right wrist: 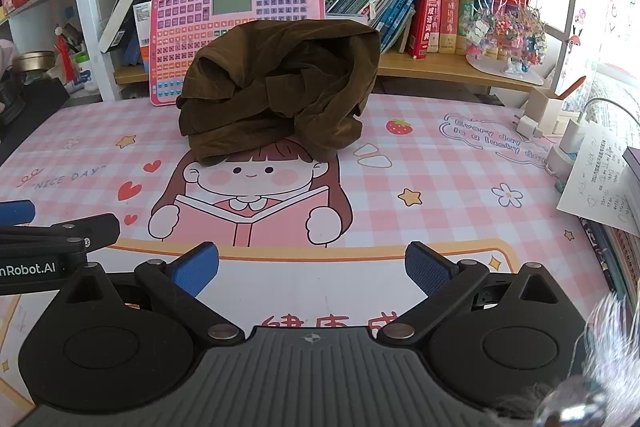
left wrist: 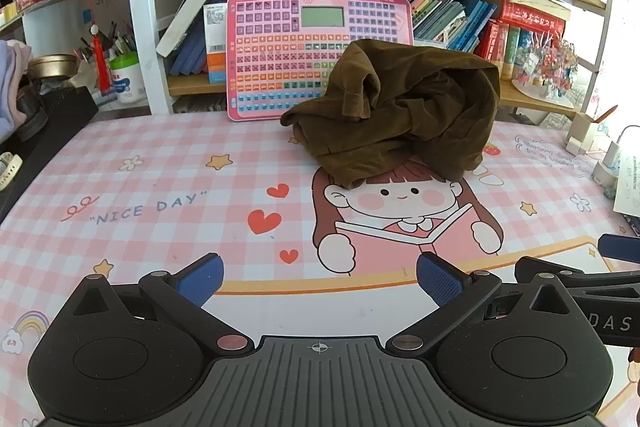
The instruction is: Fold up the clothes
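Observation:
A crumpled dark brown garment lies heaped at the back of the pink cartoon desk mat, over the printed girl's hair. In the right wrist view the same garment sits far ahead of the fingers. My left gripper hovers over the mat's front edge, open, nothing between its blue pads. My right gripper is likewise open and empty, well short of the garment. The two grippers are side by side: the right one's arm shows at the left view's right edge, the left one's arm at the right view's left edge.
A pink toy keyboard tablet leans on the shelf behind the garment. Books fill the shelf. A charger and cable, papers and a pen box crowd the right side. A black box stands at left.

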Available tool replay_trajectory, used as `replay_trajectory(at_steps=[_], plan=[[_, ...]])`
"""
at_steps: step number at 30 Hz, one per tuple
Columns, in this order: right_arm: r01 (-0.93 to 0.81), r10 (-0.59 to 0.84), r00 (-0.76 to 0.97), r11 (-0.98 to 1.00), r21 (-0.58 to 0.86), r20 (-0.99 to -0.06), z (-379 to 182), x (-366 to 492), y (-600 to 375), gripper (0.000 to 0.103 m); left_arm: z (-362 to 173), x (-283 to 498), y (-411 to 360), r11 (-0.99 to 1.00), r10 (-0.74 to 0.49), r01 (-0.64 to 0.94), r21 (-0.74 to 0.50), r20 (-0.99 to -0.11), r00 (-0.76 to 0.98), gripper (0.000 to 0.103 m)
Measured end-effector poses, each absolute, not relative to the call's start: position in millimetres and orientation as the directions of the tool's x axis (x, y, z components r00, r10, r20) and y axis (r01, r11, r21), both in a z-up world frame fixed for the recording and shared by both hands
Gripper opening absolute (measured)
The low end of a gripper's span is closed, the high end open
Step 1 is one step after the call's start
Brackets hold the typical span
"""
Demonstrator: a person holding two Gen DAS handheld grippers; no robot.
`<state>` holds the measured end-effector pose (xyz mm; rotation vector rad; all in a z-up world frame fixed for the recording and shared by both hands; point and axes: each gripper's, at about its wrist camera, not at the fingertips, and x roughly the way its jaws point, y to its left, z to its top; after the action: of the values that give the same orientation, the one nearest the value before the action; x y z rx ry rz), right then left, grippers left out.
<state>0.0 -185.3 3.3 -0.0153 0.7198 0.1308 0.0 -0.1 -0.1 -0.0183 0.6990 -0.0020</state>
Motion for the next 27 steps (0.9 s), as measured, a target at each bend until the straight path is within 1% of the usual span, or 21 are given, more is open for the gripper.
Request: replay_trajectory(at_steps=[27], plan=[[-0.116, 0.108, 0.730, 0.993, 0.033, -0.675, 0.1, 2.9, -184.1, 0.101, -6.0, 1.1, -1.5, 1.000, -0.015, 0.000, -0.023, -0.652, 0.758, 0.103]])
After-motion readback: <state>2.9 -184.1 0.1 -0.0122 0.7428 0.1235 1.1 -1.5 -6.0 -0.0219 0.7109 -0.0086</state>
